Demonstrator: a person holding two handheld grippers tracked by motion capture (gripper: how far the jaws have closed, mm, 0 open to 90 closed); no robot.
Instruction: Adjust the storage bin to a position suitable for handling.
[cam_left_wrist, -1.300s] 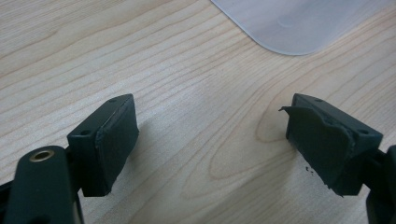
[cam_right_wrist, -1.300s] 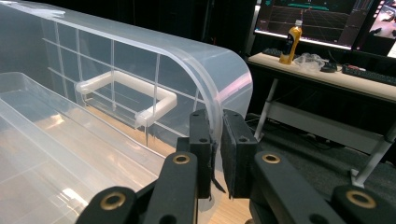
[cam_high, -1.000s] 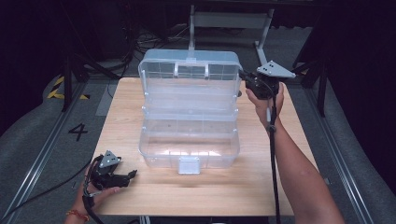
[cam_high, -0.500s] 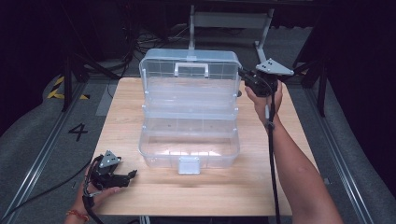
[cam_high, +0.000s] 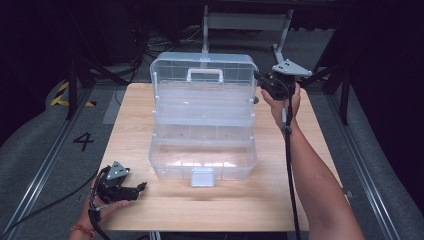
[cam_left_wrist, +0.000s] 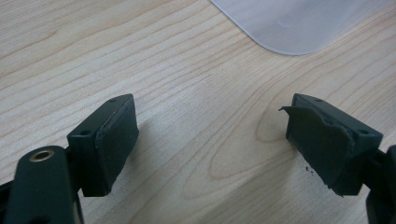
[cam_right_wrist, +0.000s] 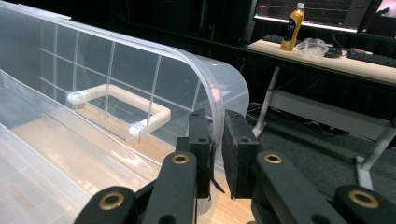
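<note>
on the wooden desk (cam_high: 280, 195) we see a clear plastic toolbox (cam_high: 202, 150) standing open, its tiers stepped back from the near tray to the raised lid (cam_high: 202, 67), which stands up at the far side with its white handle (cam_high: 205, 75) facing us. a small latch (cam_high: 202, 176) sits at the front edge of the near tray.

the right tongs (cam_high: 260, 80) are at the lid's right edge — in the right gripper view the right tongs (cam_right_wrist: 217, 154) are closed down on the curved rim of the lid (cam_right_wrist: 140, 70), one jaw inside the wall and one outside, the plastic pinched between them. through the clear wall there we see the handle (cam_right_wrist: 116, 105) too. the person's right hand (cam_high: 282, 97) holds them from the right side of the desk, cable trailing down the forearm.

the left tongs (cam_high: 140, 187) lie low at the near left corner of the desk, held in the left hand (cam_high: 107, 200), well apart from the toolbox. in the left gripper view the left tongs (cam_left_wrist: 210, 135) are spread wide with nothing between them — bare wood grain of the desk (cam_left_wrist: 140, 56) under them, and a rounded corner of the toolbox (cam_left_wrist: 299, 23) showing ahead at the top.
</note>
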